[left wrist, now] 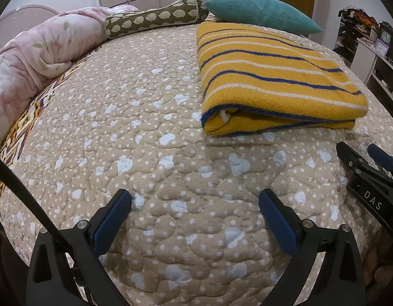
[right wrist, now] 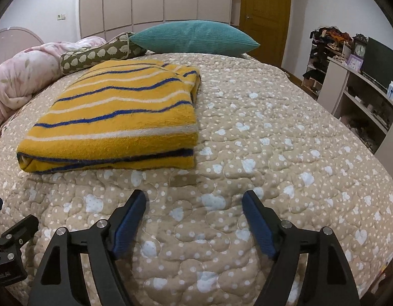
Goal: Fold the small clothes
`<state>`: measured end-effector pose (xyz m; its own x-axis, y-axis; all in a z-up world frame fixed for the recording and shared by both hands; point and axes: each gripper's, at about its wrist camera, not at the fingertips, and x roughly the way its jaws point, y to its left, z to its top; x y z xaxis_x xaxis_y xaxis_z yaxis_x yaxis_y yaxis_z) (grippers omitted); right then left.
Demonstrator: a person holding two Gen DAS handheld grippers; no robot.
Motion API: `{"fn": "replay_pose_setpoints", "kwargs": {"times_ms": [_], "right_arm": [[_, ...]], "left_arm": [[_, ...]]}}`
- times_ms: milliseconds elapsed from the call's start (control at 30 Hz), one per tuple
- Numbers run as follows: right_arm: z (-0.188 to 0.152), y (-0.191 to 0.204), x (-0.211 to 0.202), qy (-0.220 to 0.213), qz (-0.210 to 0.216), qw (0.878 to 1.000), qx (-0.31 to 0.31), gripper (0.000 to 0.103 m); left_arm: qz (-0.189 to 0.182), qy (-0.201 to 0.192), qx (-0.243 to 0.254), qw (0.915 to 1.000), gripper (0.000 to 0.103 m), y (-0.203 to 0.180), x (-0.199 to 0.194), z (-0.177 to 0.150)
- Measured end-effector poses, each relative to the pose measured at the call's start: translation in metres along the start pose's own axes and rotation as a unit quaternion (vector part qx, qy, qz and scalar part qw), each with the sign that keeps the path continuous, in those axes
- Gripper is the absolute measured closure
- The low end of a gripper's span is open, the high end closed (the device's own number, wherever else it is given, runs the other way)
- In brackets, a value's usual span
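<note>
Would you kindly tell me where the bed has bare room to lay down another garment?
Bare quilt lies between the folded striped sweater and the pink blanket, and right of the sweater toward the bed's edge. The head end is crowded: bolster, teal pillow.

Beneath and beyond the jaws, a beige quilted bedspread [right wrist: 260, 132] dotted white. Far ahead, a teal pillow [right wrist: 196, 37] beside a green sheep-print bolster [right wrist: 94, 54]. Far left, a rolled pink blanket [left wrist: 36, 58]. Off right, shelves [right wrist: 359, 94] with a clock [right wrist: 360, 48].
</note>
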<state>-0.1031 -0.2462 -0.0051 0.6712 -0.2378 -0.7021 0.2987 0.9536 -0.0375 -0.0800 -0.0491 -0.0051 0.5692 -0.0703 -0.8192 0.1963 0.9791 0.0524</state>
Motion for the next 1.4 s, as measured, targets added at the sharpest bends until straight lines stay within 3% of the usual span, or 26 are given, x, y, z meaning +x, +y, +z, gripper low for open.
{"fn": "replay_pose_setpoints", "kwargs": {"times_ms": [933,1100,1200,1400], "right_arm": [[0.000,-0.001,0.002,-0.003,-0.005,1.000,0.002,0.016],[0.000,-0.001,0.001,-0.003,-0.005,1.000,0.001,0.016],[0.000,-0.001,-0.001,-0.006,-0.005,1.000,-0.003,0.016],[0.002,-0.006,-0.026,-0.035,-0.010,0.999,0.019,0.016]], "left_arm": [[-0.022,0.006,-0.012,0.9997,0.000,0.007,0.006,0.001],[-0.020,-0.008,-0.016,0.9996,0.000,0.007,0.000,0.000],[0.000,-0.022,-0.016,0.9996,0.000,0.005,-0.009,0.000],[0.021,-0.087,-0.029,0.9956,0.000,0.010,-0.050,0.010]]}}
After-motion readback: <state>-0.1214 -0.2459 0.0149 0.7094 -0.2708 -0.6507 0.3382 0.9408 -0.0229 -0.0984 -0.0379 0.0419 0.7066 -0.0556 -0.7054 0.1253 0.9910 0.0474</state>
